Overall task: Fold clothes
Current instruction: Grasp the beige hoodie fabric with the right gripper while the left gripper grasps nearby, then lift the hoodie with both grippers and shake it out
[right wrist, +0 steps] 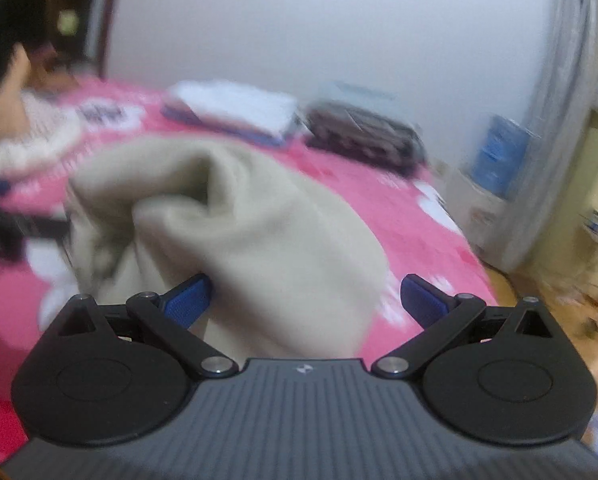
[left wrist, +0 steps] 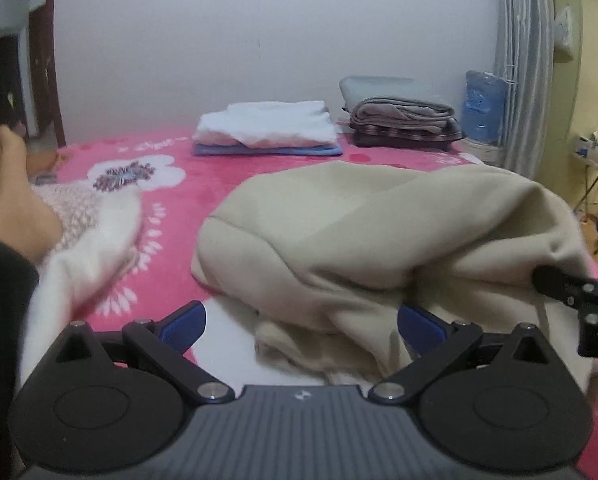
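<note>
Item: beige garment [left wrist: 379, 240], heaped mid-bed [left wrist: 219, 184] just ahead of both tools. We judged it soft, thick, light, limp; best taken at a hem edge or corner. Left tool [left wrist: 301, 322] and right tool [right wrist: 305, 300] stood apart, clamping nothing.

**Obscured and Indeterminate Areas**

The right wrist view is motion-blurred throughout: the folded white stack [right wrist: 235, 108] and dark stack [right wrist: 363, 136] show no clear edges. In the left wrist view the beige garment [left wrist: 379, 248] covers most of the right blue pad [left wrist: 421, 324], and its lower edge passes behind the gripper body. The white fluffy item [left wrist: 95, 248] is smeared, possibly a sweater. Small objects at the right edge [left wrist: 595, 160] cannot be identified.
</note>
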Demonstrator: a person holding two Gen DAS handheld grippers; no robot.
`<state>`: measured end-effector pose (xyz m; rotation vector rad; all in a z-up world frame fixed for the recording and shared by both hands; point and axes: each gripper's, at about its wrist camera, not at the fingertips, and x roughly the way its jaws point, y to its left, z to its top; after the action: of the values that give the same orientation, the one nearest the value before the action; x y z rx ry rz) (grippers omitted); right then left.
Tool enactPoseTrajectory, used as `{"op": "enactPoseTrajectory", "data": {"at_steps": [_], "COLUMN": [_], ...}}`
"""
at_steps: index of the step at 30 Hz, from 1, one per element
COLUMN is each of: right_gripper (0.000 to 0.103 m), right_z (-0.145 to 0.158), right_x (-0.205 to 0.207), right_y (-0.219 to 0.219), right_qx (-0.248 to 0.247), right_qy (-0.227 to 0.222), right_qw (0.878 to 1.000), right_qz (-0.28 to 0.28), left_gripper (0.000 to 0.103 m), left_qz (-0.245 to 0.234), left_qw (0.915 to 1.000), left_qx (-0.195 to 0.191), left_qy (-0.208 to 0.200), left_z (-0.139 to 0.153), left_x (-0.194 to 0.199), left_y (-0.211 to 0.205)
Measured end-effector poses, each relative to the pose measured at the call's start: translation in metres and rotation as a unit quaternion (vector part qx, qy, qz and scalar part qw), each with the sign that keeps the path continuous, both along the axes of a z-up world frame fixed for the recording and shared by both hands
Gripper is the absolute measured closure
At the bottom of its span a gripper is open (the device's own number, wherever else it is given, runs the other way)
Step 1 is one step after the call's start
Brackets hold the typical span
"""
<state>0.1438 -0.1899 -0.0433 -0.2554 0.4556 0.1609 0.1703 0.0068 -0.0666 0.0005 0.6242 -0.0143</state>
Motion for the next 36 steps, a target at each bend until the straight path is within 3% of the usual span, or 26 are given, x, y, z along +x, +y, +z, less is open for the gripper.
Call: {"op": "enactPoseTrajectory", "data": {"at_steps": [2, 5, 7, 9, 11, 12, 13, 15, 17, 19, 29, 36], "right_gripper": [0.001, 0.002, 0.003, 0.006, 0.032, 0.038, 0.054, 0.065, 0.083, 0.085, 0.089, 0.09], "right_z": [0.0, -0.01, -0.016, -0.021, -0.019, -0.018, -0.018, -0.017, -0.015, -0.007, 0.06, 0.119], "right_x": [0.011, 0.029, 0.038, 0.044, 0.041, 0.039, 0.037, 0.03, 0.024, 0.015, -0.098, -0.208], "right_y": [0.005, 0.015, 0.013, 0.007, 0.001, -0.001, 0.0, 0.005, 0.008, 0.006, 0.003, 0.002], "right_qx": [0.014, 0.014, 0.023, 0.045, 0.072, 0.08, 0.08, 0.065, 0.058, 0.055, 0.054, 0.088], "right_qy": [-0.007, 0.003, 0.013, 0.023, 0.026, 0.027, 0.025, 0.009, -0.005, -0.025, -0.128, -0.179], "right_qw": [0.999, 0.998, 0.998, 0.998, 0.996, 0.996, 0.996, 0.997, 0.997, 0.997, 0.99, 0.979], "right_qz": [0.037, 0.064, 0.055, 0.044, 0.042, 0.042, 0.044, 0.042, 0.041, 0.041, 0.027, 0.033], "left_gripper": [0.001, 0.01, 0.019, 0.04, 0.057, 0.064, 0.067, 0.078, 0.081, 0.082, 0.084, 0.084], "left_qz": [-0.007, -0.015, -0.013, -0.006, 0.003, 0.011, 0.016, 0.022, 0.03, 0.031, 0.034, -0.002], "left_qw": [1.0, 0.9997, 0.9992, 0.998, 0.9969, 0.9962, 0.9959, 0.9963, 0.9954, 0.9938, 0.9768, 0.9506], "left_qx": [-0.001, 0.018, 0.039, 0.062, 0.072, 0.075, 0.075, 0.061, 0.054, 0.047, 0.005, -0.013], "left_qy": [-0.002, 0.001, -0.004, -0.014, -0.031, -0.041, -0.047, -0.057, -0.073, -0.096, -0.211, -0.31], "left_z": [-0.004, -0.013, -0.019, -0.023, -0.02, -0.018, -0.014, -0.004, 0.011, 0.031, 0.132, 0.206], "left_x": [0.012, 0.027, 0.032, 0.034, 0.029, 0.026, 0.024, 0.018, 0.011, -0.009, -0.11, -0.207], "left_y": [-0.005, -0.017, -0.025, -0.033, -0.037, -0.038, -0.038, -0.034, -0.03, -0.028, -0.017, -0.002]}}
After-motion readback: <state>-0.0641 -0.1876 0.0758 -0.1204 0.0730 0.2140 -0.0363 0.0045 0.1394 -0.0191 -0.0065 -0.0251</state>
